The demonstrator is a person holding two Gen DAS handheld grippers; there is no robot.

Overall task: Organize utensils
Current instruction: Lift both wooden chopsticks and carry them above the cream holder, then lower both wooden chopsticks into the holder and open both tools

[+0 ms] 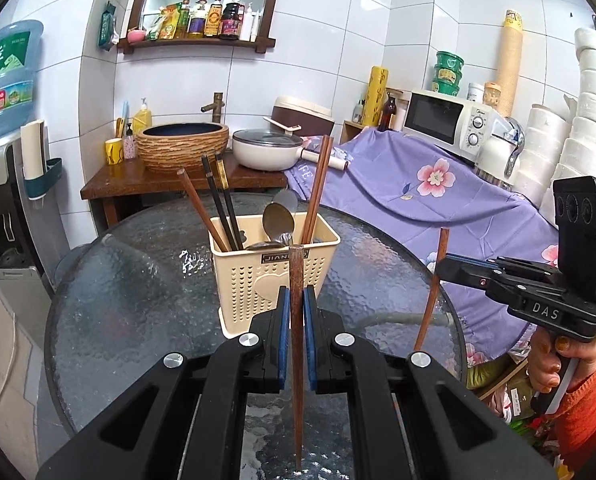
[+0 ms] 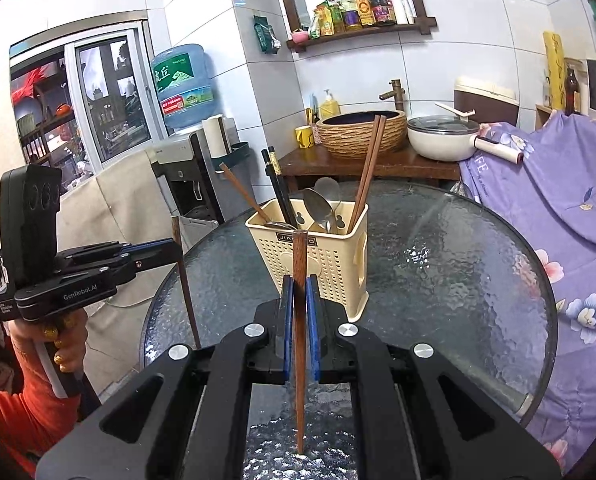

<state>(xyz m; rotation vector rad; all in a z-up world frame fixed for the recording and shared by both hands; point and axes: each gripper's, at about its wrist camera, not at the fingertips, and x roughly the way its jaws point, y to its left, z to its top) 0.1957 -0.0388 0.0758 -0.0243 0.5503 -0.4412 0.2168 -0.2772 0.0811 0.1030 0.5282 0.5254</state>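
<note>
Left wrist view: my left tool (image 1: 297, 312) clamps a slim brown wooden chopstick (image 1: 296, 360) upright between its blue pads, at lower centre. Just behind it stands a cream perforated plastic basket (image 1: 274, 276) with chopsticks and steel spoons (image 1: 278, 220), on the round, pebbled glass desk (image 1: 138, 280). At the right edge, my right tool (image 1: 444, 270) pinches a second wooden chopstick (image 1: 432, 288), nearly upright; my hand (image 1: 554, 364) grips its handle.

Right wrist view: the right tool (image 2: 300, 308) holds its chopstick (image 2: 299, 340) vertical at lower centre, the basket (image 2: 318, 264) beyond. The left tool (image 2: 178, 252) sits at mid-left, closed on its chopstick (image 2: 186, 280). White tiled walls, a purple floral cloth (image 2: 558, 200) at right.
</note>
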